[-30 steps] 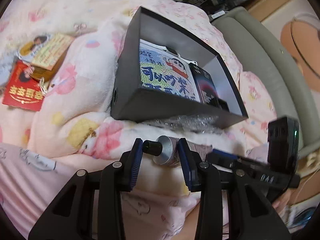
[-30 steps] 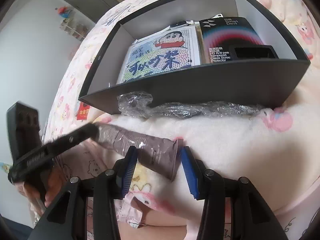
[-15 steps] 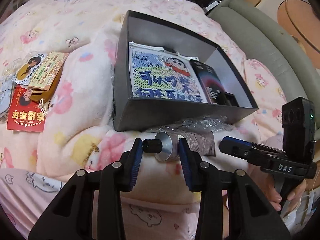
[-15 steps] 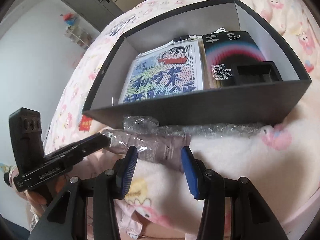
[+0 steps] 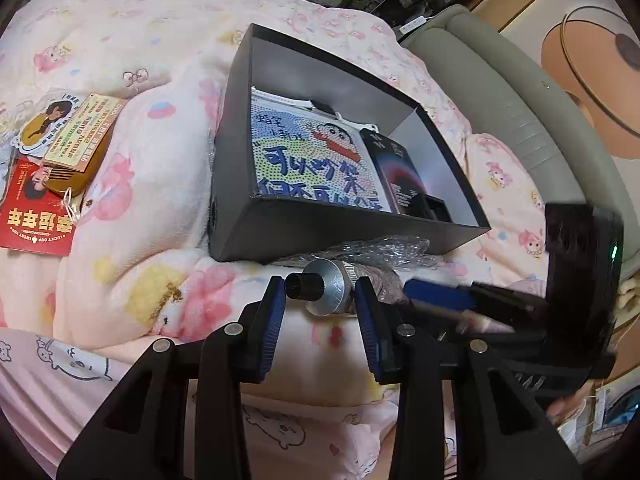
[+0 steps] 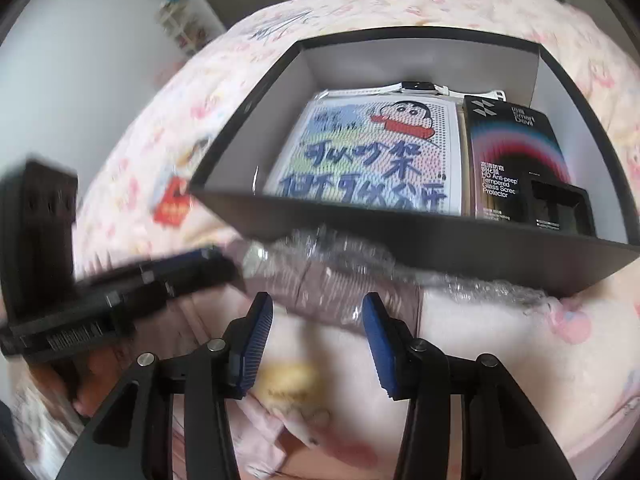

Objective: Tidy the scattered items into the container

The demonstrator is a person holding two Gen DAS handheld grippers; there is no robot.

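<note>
The black pack (image 6: 512, 152) in the box (image 6: 440, 236) reads "Smart Devil" and "Glass Screen Protector", only the left view shows the red "LUCKY" card (image 5: 38, 216) at middle left, and both the left gripper (image 5: 320, 300) and the right gripper (image 6: 318, 312) sit spread apart around the tube (image 5: 332, 292) lying low in the frame, just beside the box.

A pink cartoon-print blanket (image 5: 160, 184) fills most of the frame; a grey-green padded headboard (image 5: 512, 92) curves along the upper right.
</note>
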